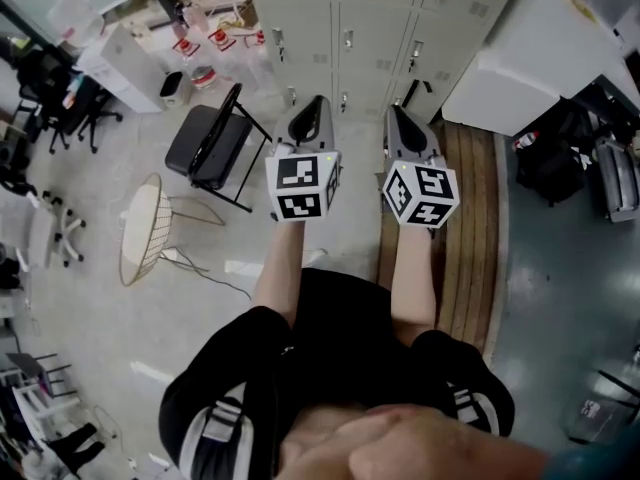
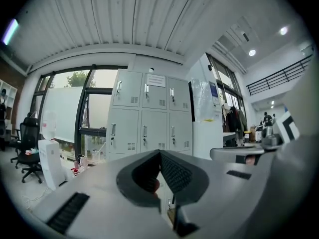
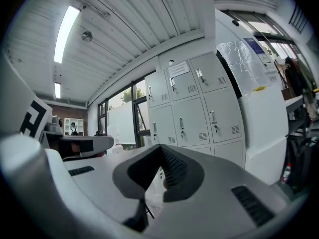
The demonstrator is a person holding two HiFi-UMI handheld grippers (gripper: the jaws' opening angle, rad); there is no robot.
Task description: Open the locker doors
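A bank of grey lockers (image 1: 350,28) stands ahead of me, several doors in rows, all closed with their handles showing. It appears straight ahead as the lockers (image 2: 149,118) in the left gripper view and as the lockers (image 3: 192,108) in the right gripper view. My left gripper (image 1: 318,105) and right gripper (image 1: 393,113) are held side by side in the air, some way short of the doors. The left gripper (image 2: 160,153) has its jaws closed tip to tip with nothing between them. The right gripper (image 3: 160,147) is shut and empty as well.
A black folding chair (image 1: 210,143) and a round wire stand (image 1: 145,228) sit to my left. A wooden platform (image 1: 470,228) runs along my right, next to a tall white cabinet (image 1: 530,48) and black bags (image 1: 555,158). Office chairs (image 1: 60,98) stand far left.
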